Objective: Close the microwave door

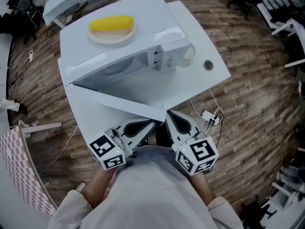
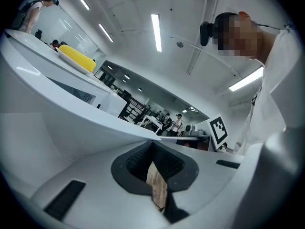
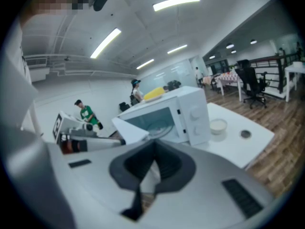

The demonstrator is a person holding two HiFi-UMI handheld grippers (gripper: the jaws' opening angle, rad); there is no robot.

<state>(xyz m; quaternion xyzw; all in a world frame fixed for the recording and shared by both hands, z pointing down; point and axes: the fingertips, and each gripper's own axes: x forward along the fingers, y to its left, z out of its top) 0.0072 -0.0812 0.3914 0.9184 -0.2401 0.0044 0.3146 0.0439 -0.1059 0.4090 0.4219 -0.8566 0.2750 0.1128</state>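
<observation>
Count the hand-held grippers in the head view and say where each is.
2. The left hand-held gripper is low, left of centre, by the open microwave door; the right hand-held gripper is beside it. None seems hidden.

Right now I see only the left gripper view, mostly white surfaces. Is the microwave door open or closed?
Observer: Open. The right gripper view shows the microwave door swung out at the left side.
Operator: Does anything stand on the table next to it?
Observer: Yes, a small bowl stands there, by the side with the knobs.
Operator: Does the right gripper hold something?
Observer: No, it is shut, with nothing between its jaws.
</observation>
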